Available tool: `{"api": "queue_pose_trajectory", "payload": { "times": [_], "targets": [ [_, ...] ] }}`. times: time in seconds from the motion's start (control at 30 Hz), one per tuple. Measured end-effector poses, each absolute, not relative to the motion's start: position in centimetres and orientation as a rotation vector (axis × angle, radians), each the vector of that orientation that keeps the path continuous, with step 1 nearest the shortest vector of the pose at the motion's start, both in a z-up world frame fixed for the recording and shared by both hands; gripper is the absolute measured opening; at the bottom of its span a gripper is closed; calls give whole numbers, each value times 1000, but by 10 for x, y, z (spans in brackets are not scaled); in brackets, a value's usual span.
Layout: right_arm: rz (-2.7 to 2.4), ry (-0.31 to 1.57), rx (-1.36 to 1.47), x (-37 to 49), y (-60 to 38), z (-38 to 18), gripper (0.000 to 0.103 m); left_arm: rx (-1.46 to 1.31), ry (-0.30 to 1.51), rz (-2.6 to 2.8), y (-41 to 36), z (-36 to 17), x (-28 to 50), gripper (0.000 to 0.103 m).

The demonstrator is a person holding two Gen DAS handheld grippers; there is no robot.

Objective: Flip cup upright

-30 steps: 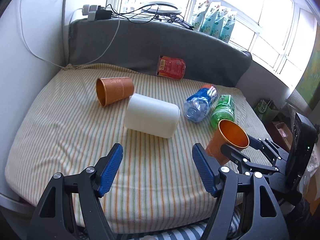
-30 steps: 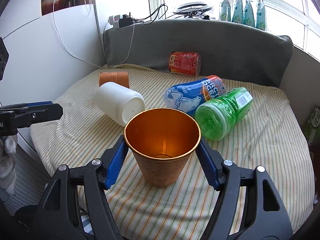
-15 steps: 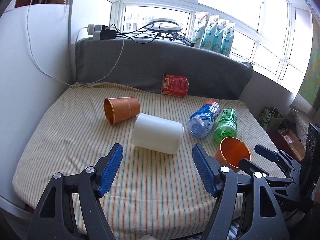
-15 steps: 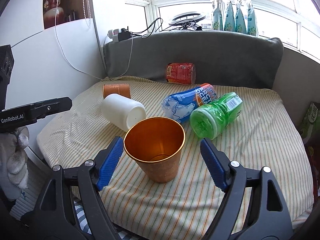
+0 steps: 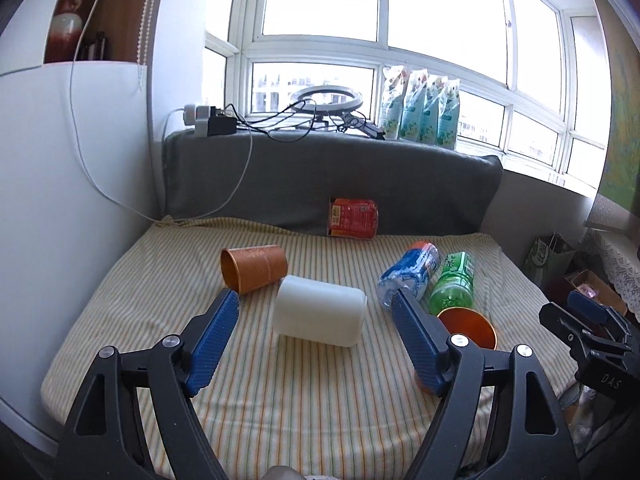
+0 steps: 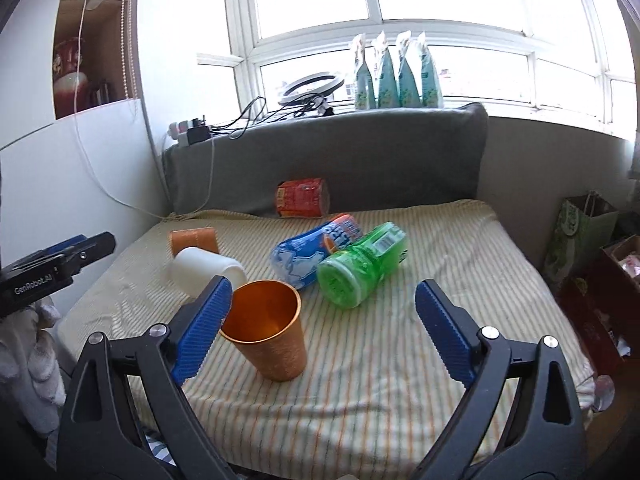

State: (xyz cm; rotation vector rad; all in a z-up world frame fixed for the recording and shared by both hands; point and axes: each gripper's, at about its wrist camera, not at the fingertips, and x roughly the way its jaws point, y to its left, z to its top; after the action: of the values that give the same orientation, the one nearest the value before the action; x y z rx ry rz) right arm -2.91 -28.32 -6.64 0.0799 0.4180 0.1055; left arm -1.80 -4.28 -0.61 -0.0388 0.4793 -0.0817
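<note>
An orange cup point(image 6: 269, 327) stands upright on the striped cushion point(image 6: 400, 360), near its front edge; in the left wrist view it point(image 5: 468, 325) shows partly behind my left gripper's right finger. My right gripper point(image 6: 323, 330) is open and empty, pulled back, with the cup just inside its left finger point(image 6: 204, 324). A second orange cup point(image 5: 253, 267) lies on its side at the back left, mouth toward me. A white cup point(image 5: 320, 310) lies on its side mid-cushion. My left gripper point(image 5: 314, 338) is open and empty, in front of the white cup.
A blue bottle point(image 6: 312, 250) and a green bottle point(image 6: 360, 266) lie side by side right of centre. A red can point(image 6: 303, 197) lies against the grey backrest point(image 6: 360, 152). A white panel point(image 5: 60, 200) walls the left side. Bags and boxes point(image 6: 584, 240) stand at right.
My right gripper opened, let go of the upright orange cup and drew back to the right. My left gripper pulled back and tilted up.
</note>
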Motion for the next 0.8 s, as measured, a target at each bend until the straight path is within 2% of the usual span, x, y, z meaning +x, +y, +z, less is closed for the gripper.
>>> {"api": "queue_pose_trajectory", "payload": {
  "times": [0.13, 0.8],
  "targets": [
    [38, 374, 57, -35, -287, -58, 103, -28, 425, -85, -45, -2, -24, 81],
    [-3, 323, 26, -40, -286, -49, 103, -9, 384, -90, -48, 4, -32, 82]
  ]
}}
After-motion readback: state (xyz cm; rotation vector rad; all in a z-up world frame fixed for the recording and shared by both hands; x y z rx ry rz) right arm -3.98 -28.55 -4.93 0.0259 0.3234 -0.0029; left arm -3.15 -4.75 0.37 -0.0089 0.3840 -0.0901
